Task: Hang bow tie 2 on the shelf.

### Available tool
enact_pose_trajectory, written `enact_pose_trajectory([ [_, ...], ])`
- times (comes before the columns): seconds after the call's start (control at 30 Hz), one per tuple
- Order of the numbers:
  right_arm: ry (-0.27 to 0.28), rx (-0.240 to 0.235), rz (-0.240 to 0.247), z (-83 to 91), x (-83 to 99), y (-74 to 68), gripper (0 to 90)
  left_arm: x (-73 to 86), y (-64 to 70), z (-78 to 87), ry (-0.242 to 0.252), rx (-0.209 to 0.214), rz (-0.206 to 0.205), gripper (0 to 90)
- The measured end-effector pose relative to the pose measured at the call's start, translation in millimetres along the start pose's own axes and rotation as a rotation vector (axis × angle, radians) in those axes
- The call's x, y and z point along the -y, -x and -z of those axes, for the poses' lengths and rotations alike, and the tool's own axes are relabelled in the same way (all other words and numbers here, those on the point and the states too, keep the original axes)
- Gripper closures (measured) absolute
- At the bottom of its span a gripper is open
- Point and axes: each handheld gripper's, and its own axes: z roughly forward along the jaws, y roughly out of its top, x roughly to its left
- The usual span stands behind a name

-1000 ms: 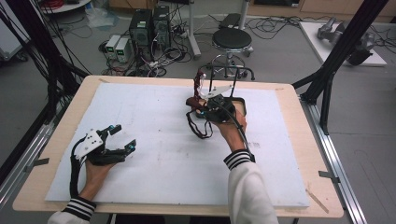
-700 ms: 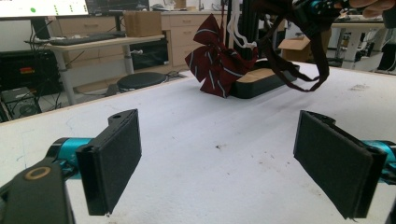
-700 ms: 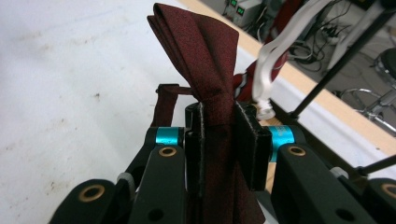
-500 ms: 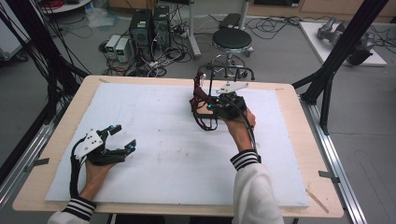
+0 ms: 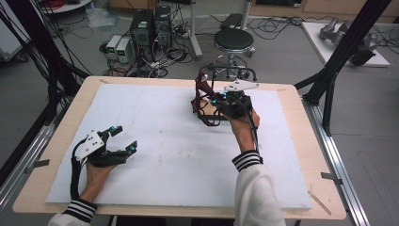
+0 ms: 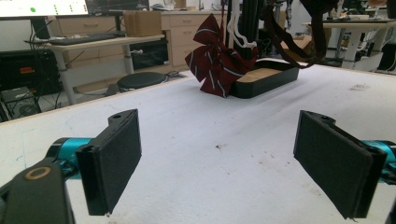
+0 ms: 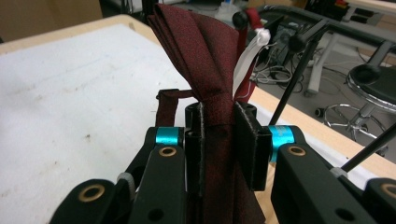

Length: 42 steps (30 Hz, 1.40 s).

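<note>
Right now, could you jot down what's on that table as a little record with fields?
Table: white mat on a wooden top
Bow tie: dark red, pinched in the right gripper, jaws shut on its fabric
Striped bow: red with pale stripes, hanging by a black tray
Tray: at the far side of the mat, wooden inside
Left gripper: jaws wide apart, holding nothing, low over the mat near the person's side
Beyond the table: a stool on the floor
</note>
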Motion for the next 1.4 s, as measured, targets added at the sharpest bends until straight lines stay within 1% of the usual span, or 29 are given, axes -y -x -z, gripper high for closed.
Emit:
enact_pose_trajectory([
  [0.1, 0.024, 0.013, -0.012, 1.9, -0.3, 1.7, 74.5, -0.1, -0.2, 0.2, -0.002, 0.000, 0.000, 15.5],
  [0.13, 0.024, 0.013, -0.012, 1.9, -0.3, 1.7, 74.5, -0.1, -0.2, 0.3, -0.003, 0.000, 0.000, 15.5],
  [0.2, 0.046, 0.025, -0.033, 5.0, -0.5, 4.0, 74.5, 0.0, -0.1, 0.1, -0.002, 0.000, -0.001, 15.5],
  [0.27, 0.064, 0.040, -0.036, 6.7, -0.7, 6.0, 74.5, 0.0, -0.1, 0.1, -0.003, -0.001, -0.001, 15.4],
  [0.4, 0.095, 0.063, -0.069, 8.7, -1.0, 8.0, 74.5, -0.1, 0.1, 0.1, -0.004, -0.001, -0.002, 15.4],
  [0.47, 0.106, 0.072, -0.086, 8.8, -0.9, 8.3, 74.5, 0.0, 0.1, 0.0, -0.002, -0.002, -0.001, 15.4],
  [0.63, 0.127, 0.099, -0.101, 10.1, -0.6, 10.8, 74.5, 0.0, 0.0, -0.1, -0.001, -0.001, -0.001, 15.5],
  [0.97, 0.153, 0.143, -0.132, 20.8, 1.9, 22.3, 74.5, 0.0, 0.2, 0.0, -0.003, -0.002, -0.002, 15.5],
  [1.1, 0.157, 0.156, -0.134, 24.3, 3.2, 26.8, 74.5, 0.0, 0.2, -0.1, -0.002, -0.002, -0.001, 15.5],
  [1.2, 0.163, 0.174, -0.142, 30.1, 5.7, 34.1, 74.5, 0.0, 0.0, 0.0, -0.004, -0.002, -0.002, 15.5],
  [1.3, 0.160, 0.183, -0.152, 32.8, 6.7, 37.8, 74.4, 0.0, 0.2, -0.1, -0.003, -0.003, -0.003, 15.5],
  [1.33, 0.164, 0.195, -0.154, 36.4, 7.5, 42.4, 74.5, 0.0, 0.2, -0.2, -0.003, -0.002, -0.005, 15.5],
  [1.4, 0.164, 0.200, -0.157, 39.3, 6.8, 46.4, 74.4, 0.1, 0.3, -0.1, -0.004, -0.004, -0.004, 15.5],
])
